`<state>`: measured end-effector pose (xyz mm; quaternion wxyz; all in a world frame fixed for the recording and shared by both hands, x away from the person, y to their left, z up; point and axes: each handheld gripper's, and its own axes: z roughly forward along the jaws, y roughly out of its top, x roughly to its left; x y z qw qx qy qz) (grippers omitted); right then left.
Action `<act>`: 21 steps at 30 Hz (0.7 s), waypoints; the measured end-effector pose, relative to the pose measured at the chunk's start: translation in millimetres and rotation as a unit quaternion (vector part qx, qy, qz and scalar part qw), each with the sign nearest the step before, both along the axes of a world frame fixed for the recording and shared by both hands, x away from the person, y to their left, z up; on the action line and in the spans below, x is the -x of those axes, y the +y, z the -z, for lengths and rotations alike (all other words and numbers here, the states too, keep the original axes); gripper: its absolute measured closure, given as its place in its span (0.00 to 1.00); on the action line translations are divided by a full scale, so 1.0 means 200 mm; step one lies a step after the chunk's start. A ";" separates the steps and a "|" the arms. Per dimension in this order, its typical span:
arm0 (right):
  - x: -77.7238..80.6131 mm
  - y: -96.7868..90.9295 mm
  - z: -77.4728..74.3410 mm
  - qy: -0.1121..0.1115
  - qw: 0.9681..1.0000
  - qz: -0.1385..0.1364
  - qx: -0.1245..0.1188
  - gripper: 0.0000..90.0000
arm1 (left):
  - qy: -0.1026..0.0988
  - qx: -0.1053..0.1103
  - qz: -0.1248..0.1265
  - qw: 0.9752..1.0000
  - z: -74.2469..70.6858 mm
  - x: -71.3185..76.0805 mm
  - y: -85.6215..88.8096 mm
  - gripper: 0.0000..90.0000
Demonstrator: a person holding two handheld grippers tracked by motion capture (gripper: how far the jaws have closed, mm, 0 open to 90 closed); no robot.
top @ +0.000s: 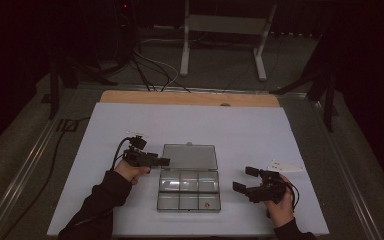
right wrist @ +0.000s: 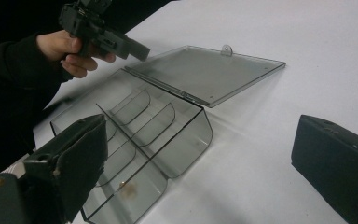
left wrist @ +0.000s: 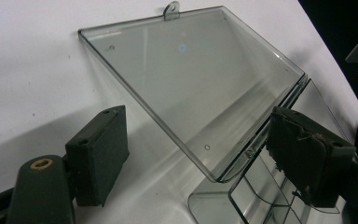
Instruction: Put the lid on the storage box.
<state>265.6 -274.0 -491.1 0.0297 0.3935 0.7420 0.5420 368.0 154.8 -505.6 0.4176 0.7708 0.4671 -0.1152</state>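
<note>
The right gripper (top: 244, 179), nearest the table's front edge, stands wide open and empty right of the clear compartment box (top: 188, 194) at mid-table, whose lid (top: 189, 156) lies flat behind, while the left gripper (top: 166, 161), also open, flanks the lid's left hinge corner.

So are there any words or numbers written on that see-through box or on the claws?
None can be read. The clear box, its open lid, the white table and both claws bear no lettering. A small brownish thing in one compartment is too blurred to read.
</note>
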 end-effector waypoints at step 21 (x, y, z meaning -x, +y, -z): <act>0.00 0.00 0.00 0.000 1.000 0.001 0.002 0.04 | 0.036 0.024 -0.012 0.999 0.08 -0.03 0.01 0.51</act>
